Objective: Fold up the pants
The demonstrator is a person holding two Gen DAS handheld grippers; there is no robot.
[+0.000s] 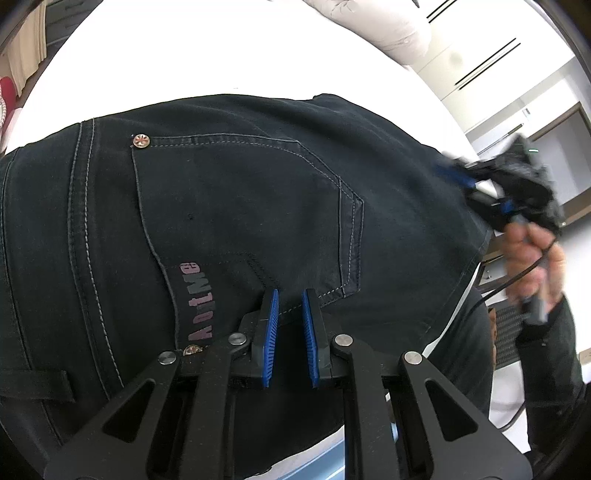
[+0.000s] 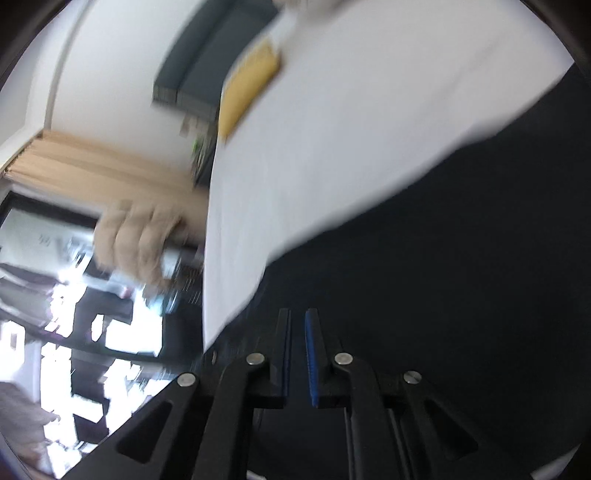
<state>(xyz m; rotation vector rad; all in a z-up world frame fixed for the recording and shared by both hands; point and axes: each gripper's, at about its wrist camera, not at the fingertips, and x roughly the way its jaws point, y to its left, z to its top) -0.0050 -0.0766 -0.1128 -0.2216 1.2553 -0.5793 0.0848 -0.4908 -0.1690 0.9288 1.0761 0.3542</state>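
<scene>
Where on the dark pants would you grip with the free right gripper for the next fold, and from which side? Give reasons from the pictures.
Probably the waistband edge of the dark pants, approached from the right side over the white surface. That edge lies exposed beside the right gripper, while the left gripper sits by the back pocket.

Left gripper (image 1: 290, 295) nearly closed, pointing steeply down; right gripper (image 2: 297, 317) nearly closed, blurred.

pants (image 1: 240, 206): 1 | grippers: 2 (left gripper (image 1: 290, 295), right gripper (image 2: 297, 314)) | pillow (image 1: 373, 26): 1
</scene>
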